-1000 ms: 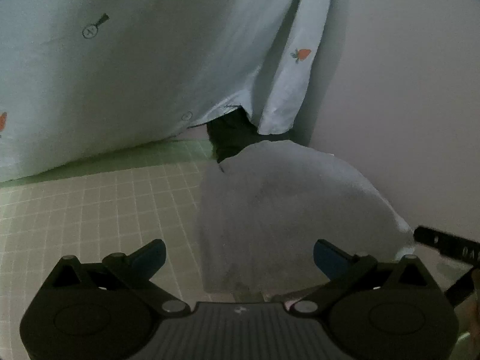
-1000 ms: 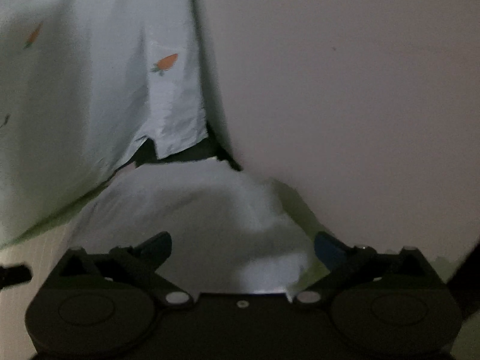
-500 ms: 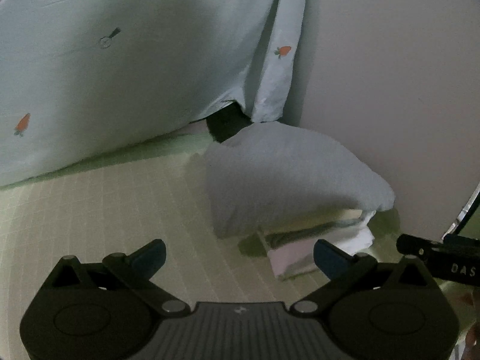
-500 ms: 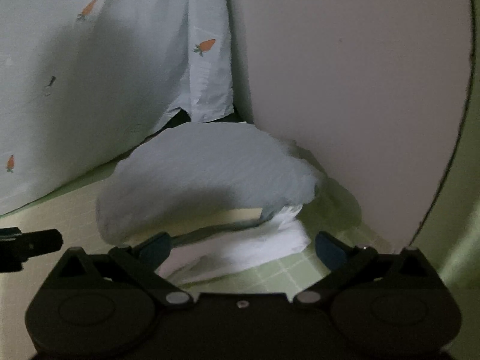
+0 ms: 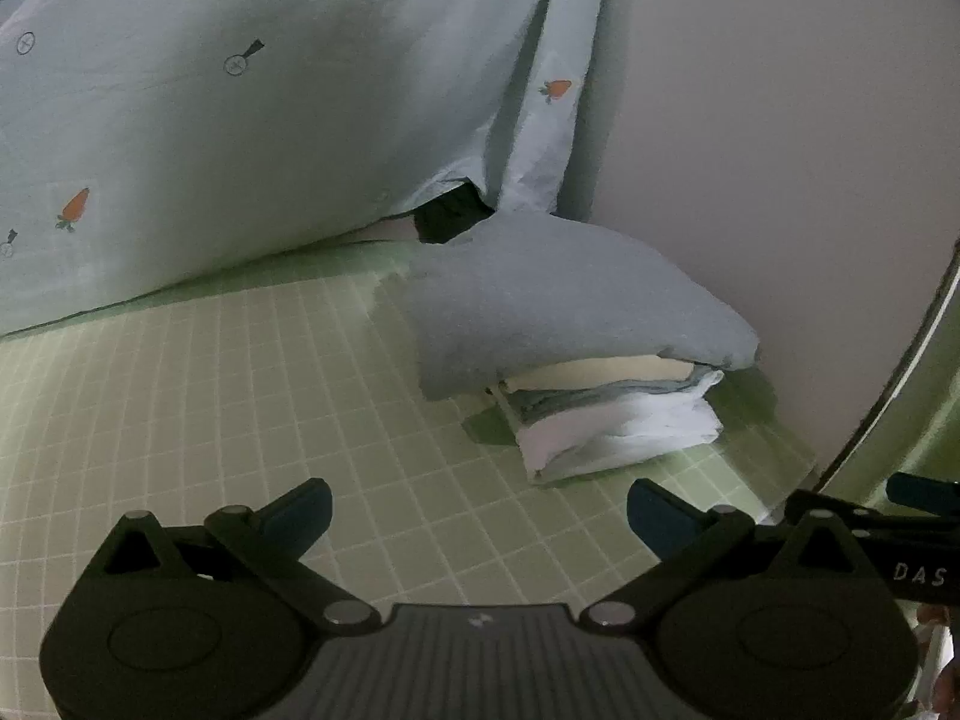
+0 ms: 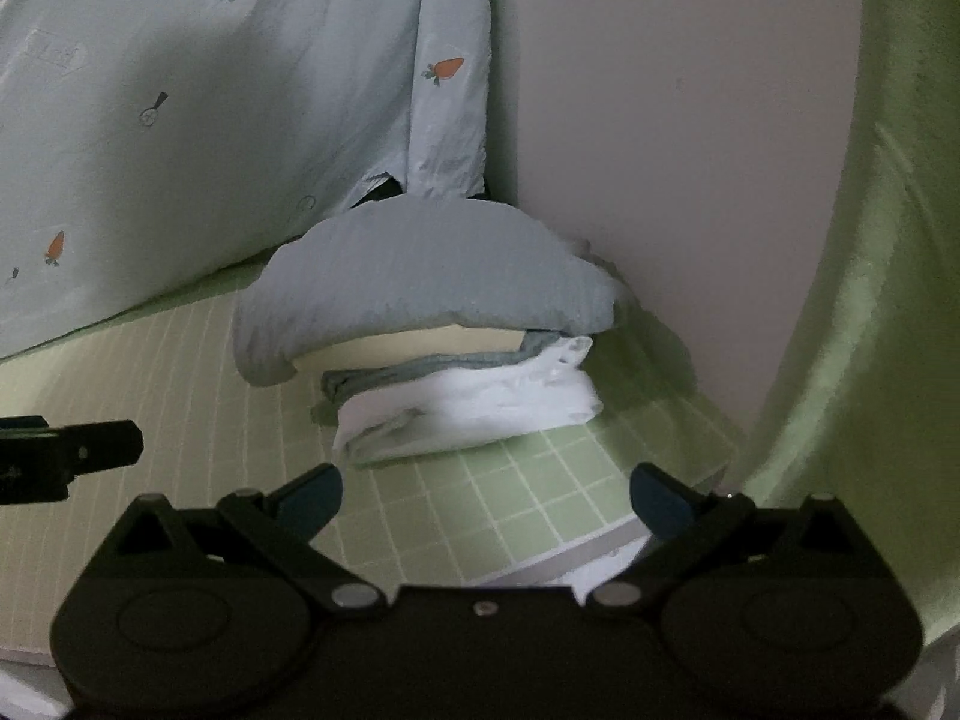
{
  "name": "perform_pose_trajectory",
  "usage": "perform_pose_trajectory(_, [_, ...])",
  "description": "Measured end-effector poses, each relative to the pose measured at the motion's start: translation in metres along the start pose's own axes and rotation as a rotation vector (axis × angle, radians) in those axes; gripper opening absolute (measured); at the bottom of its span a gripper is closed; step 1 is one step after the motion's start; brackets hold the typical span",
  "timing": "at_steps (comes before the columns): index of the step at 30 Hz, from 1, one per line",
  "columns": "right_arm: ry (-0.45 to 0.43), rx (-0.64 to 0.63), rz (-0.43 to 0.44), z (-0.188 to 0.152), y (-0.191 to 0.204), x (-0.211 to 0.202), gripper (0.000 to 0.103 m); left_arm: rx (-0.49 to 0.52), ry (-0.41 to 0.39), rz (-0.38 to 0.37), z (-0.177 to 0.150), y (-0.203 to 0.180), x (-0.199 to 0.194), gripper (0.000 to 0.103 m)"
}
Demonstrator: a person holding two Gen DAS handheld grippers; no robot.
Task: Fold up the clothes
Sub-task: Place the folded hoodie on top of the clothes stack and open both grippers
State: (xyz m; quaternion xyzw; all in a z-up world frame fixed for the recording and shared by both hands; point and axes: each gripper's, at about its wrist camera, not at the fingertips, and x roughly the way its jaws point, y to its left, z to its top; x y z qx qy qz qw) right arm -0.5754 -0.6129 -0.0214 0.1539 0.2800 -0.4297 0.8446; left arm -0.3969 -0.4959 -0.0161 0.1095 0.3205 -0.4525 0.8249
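A stack of folded clothes sits on the green checked mat in the far right corner. A grey-blue folded garment [image 5: 570, 300] lies on top and overhangs the stack; it also shows in the right wrist view [image 6: 420, 276]. Under it lie a cream layer, a grey layer and a white folded garment [image 5: 624, 426], which is also in the right wrist view [image 6: 474, 414]. My left gripper [image 5: 477, 510] is open and empty, a short way in front of the stack. My right gripper [image 6: 486, 495] is open and empty, just in front of the stack.
A pale blue sheet with carrot prints [image 5: 240, 120] hangs along the back. A plain wall [image 5: 780, 150] stands right of the stack. The green mat [image 5: 210, 390] stretches to the left. Green cloth [image 6: 888, 240] hangs at the right edge.
Both grippers have drawn back from the stack. The grey-blue garment, close against the fingers a second ago, now rests on top of the stack, apart from both grippers.
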Motion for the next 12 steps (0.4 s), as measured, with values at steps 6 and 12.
perform_pose_trajectory(6, [-0.008, 0.006, 0.007, -0.0024, -0.0029, -0.0036, 0.103, 0.016, -0.006, -0.001, 0.0030, -0.0053, -0.0019, 0.103])
perform_pose_trajectory(12, [-0.019, 0.015, 0.011, -0.0015, -0.0016, -0.0049, 0.103, 0.022, 0.000, -0.006, 0.0039, -0.0053, -0.0036, 0.103])
